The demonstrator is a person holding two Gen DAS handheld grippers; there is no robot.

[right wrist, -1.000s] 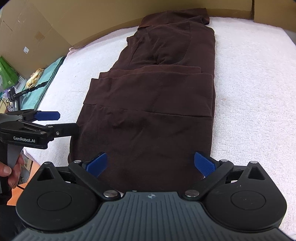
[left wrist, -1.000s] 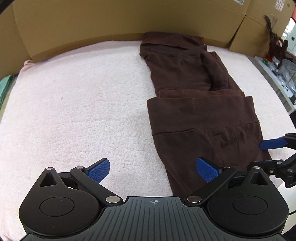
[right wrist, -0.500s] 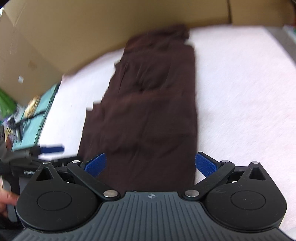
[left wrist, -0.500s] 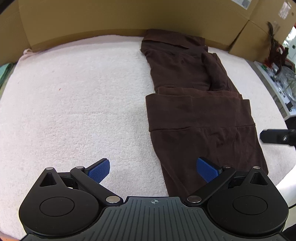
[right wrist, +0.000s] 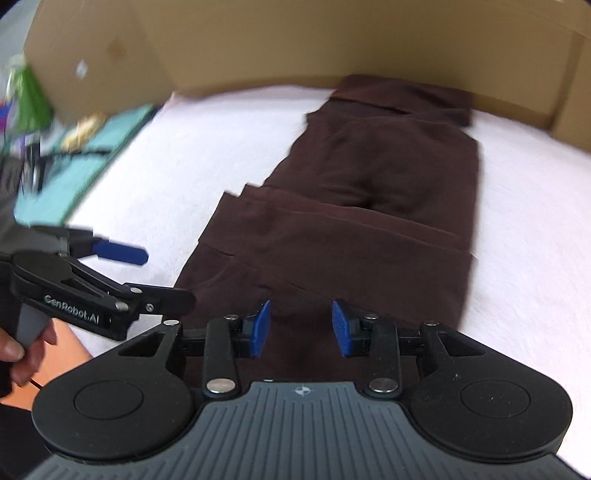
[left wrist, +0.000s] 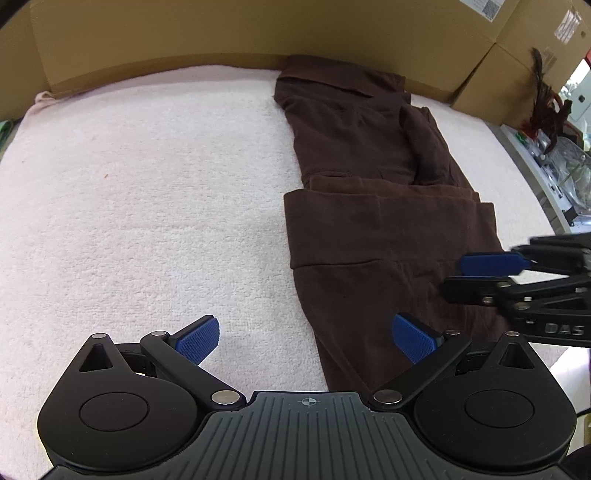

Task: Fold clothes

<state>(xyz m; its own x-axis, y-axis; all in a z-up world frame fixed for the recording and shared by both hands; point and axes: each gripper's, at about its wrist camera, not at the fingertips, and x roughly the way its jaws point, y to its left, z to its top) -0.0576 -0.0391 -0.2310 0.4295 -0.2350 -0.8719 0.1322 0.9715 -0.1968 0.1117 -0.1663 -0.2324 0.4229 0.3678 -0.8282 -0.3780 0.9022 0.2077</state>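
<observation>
Garment: one dark brown cotton garment point(left wrist: 369, 206), already folded into a long narrow strip, lies lengthwise on the pale pink terry towel point(left wrist: 147, 184) covering the table, its far end by the tan cardboard wall point(left wrist: 221, 33). A cross layer sits over its middle.
Why it lies so: the narrow strip looks ready, I judge, for an end-over-end fold from the near hem.
Left gripper: the black two-finger left gripper with blue pads point(left wrist: 306, 338) has its jaws spread wide, nothing between them; one pad is over bare towel, the other over the garment's near left edge, as if lined up to take that corner.
Right gripper: the matching right gripper point(right wrist: 301, 328) hovers over the near end of the garment; its jaws have just been closing and stand partly apart. No cloth is pinched between the pads as far as I can see, though its view is blurred.
Hand: a person's hand point(right wrist: 22, 347) grips the left tool's handle.
Count: one garment, one towel, two grippers, four blue pads.
Beside the table: a teal cloth point(right wrist: 85, 155) lies at the left edge.
</observation>
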